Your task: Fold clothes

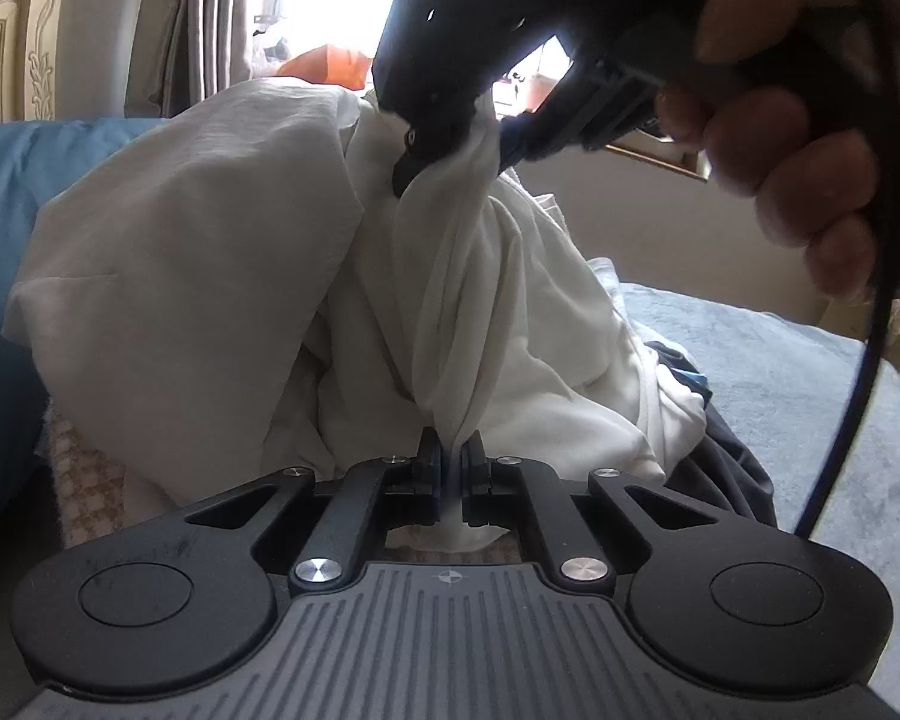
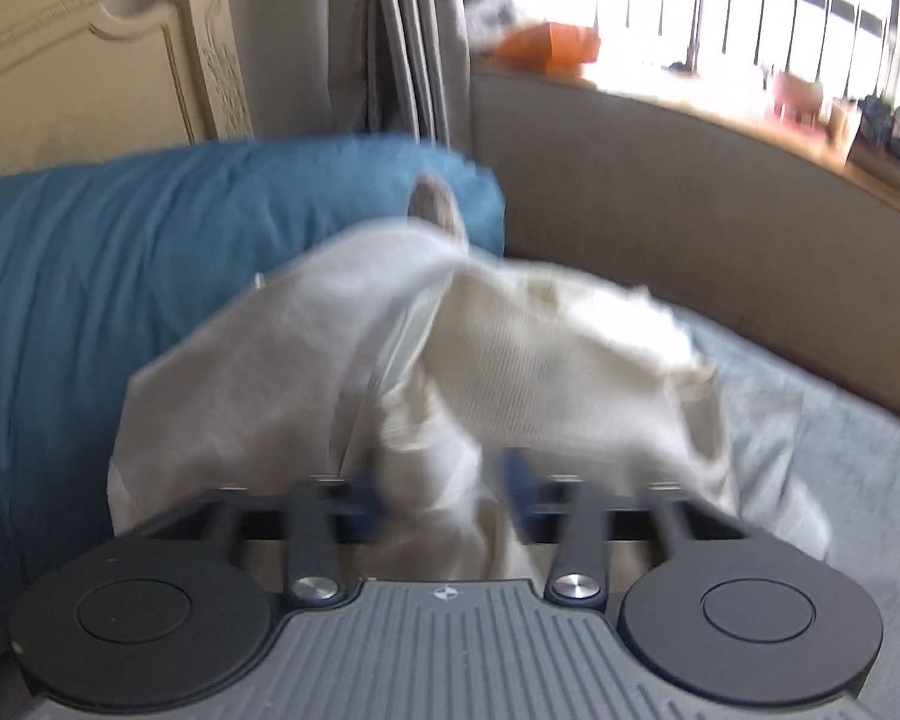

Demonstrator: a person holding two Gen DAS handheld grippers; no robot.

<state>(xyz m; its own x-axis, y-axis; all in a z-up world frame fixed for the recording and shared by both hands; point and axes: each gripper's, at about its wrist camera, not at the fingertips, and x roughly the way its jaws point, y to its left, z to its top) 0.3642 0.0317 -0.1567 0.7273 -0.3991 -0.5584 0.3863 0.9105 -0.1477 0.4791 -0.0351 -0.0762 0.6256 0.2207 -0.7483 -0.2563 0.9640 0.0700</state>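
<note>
A white garment (image 1: 462,276) is stretched in a twisted band between my two grippers above a pile of pale clothes (image 1: 198,240). My left gripper (image 1: 450,468) is shut on the garment's lower end. My right gripper (image 1: 444,150) shows above it in the left wrist view, held by a hand (image 1: 798,180), with the cloth gathered at its tips. In the blurred right wrist view the right gripper (image 2: 444,492) has its blue fingers (image 2: 519,474) spread, with the white garment (image 2: 450,372) bunched between them.
A blue duvet (image 2: 120,276) lies on the left. A grey bed sheet (image 1: 750,360) lies on the right. Dark clothing (image 1: 726,456) lies under the pile. A cream headboard (image 2: 90,78), curtains (image 2: 414,42) and a window ledge with an orange item (image 2: 546,45) are behind.
</note>
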